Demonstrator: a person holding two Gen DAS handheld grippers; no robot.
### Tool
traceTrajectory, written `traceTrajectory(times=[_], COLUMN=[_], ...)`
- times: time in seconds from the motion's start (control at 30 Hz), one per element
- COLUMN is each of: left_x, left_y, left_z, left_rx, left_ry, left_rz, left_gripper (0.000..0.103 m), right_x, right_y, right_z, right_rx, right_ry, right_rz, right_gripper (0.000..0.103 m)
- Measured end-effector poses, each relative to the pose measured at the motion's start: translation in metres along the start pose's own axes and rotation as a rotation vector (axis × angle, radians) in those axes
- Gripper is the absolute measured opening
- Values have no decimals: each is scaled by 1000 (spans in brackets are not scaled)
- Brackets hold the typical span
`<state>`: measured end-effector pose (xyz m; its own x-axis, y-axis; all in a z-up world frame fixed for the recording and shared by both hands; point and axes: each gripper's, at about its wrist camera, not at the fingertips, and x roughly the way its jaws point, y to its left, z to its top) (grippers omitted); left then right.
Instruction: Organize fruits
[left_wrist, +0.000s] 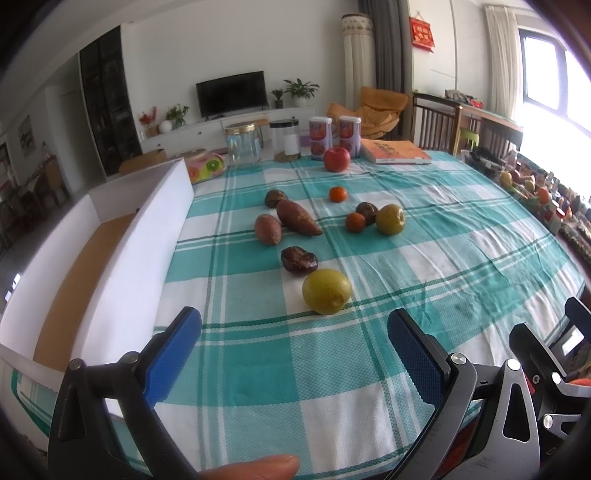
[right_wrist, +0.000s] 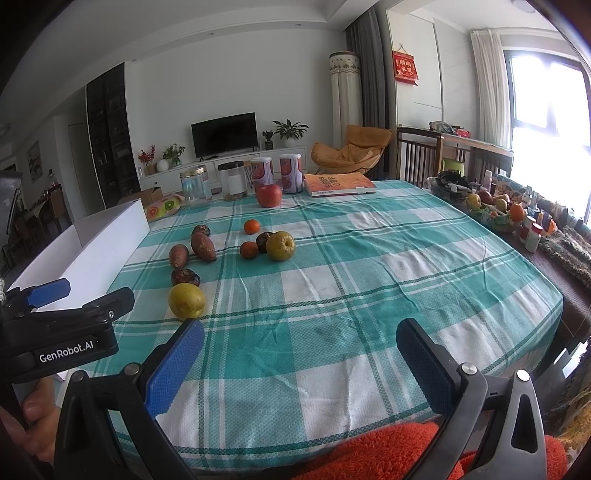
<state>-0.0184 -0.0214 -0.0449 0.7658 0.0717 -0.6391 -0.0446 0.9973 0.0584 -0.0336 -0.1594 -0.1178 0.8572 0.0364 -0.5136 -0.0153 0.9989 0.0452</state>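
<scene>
Fruits lie on a teal checked tablecloth (left_wrist: 424, 277). A yellow-green fruit (left_wrist: 326, 291) is nearest, with a dark wrinkled fruit (left_wrist: 299, 260) behind it. Two sweet potatoes (left_wrist: 297, 217) lie mid-table. A second yellow-green fruit (left_wrist: 390, 219), small oranges (left_wrist: 338, 194) and a red apple (left_wrist: 336, 159) lie farther back. My left gripper (left_wrist: 293, 339) is open and empty, just short of the nearest fruit. My right gripper (right_wrist: 299, 350) is open and empty over the cloth; the nearest fruit (right_wrist: 186, 301) lies to its front left.
A white open box (left_wrist: 122, 236) with a brown floor stands along the table's left edge. Jars (left_wrist: 242, 144), cans (left_wrist: 320, 137) and an orange book (left_wrist: 395, 150) stand at the far edge. A fruit basket (right_wrist: 491, 210) and bottles are at the right.
</scene>
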Motion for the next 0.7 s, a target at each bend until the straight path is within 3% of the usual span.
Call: traceTrajectory(times=[0.17, 0.3, 0.4, 0.57, 0.7], left_x=[5, 9, 15, 30, 58], left_y=[2, 5, 5, 4, 11], left_z=[-5, -8, -8, -13, -26], left_rx=[-9, -20, -26, -30, -36], left_ry=[13, 25, 54, 115, 196], left_rz=[-4, -4, -10, -32, -15], left_gripper=[102, 102, 102, 102, 102], right_x=[-1, -18, -31, -16, 3], right_y=[3, 13, 9, -5, -15], right_z=[3, 28, 48, 41, 20], right_rx=[-35, -244, -297, -261, -77], right_ry=[6, -32, -51, 24, 84], right_rz=[-28, -357, -441, -370, -123], right_gripper=[103, 103, 103, 103, 103])
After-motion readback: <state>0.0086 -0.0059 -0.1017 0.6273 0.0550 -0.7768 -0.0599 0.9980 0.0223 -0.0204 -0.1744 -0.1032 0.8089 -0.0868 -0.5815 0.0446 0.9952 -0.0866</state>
